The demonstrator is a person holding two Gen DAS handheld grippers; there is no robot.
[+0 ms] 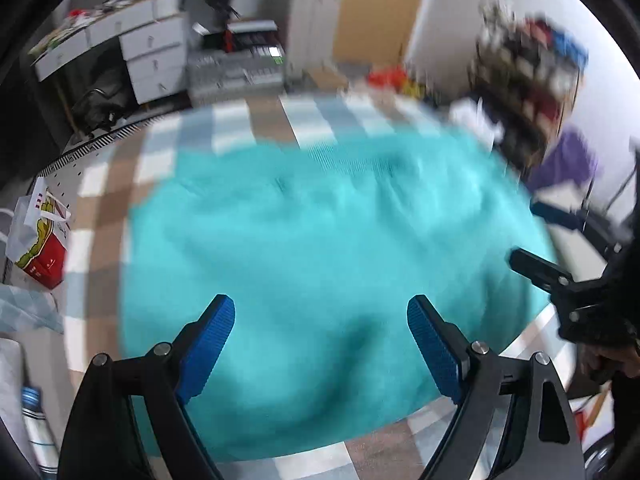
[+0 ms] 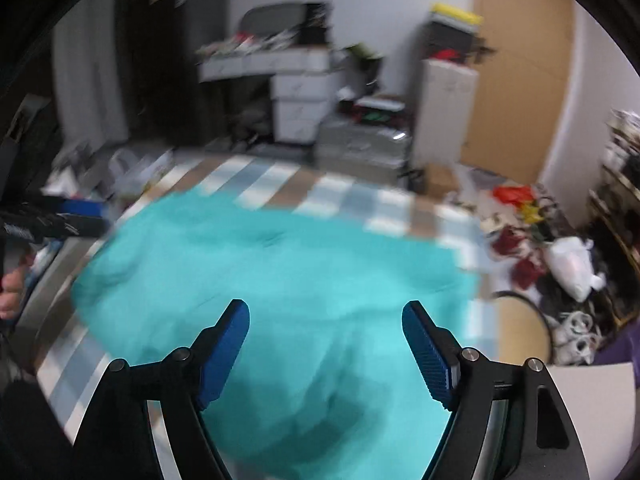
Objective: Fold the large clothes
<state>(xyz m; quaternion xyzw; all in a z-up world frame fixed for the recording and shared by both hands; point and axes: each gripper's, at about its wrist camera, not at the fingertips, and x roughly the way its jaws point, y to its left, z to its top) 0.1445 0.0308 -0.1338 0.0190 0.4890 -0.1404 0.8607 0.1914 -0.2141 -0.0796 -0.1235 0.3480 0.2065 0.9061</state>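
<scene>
Both the left claw and right claw hang wide and empty above the near edge of the teal garment, which spreads away from them across the checked table.

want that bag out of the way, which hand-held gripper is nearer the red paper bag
Left. Red paper bag lies just left of the left hand-held gripper; the right hand-held gripper is across the teal cloth.

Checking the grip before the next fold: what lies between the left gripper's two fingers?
Nothing is clamped. In the left wrist view the left gripper stands open, with only the teal garment lying below the gap.
</scene>
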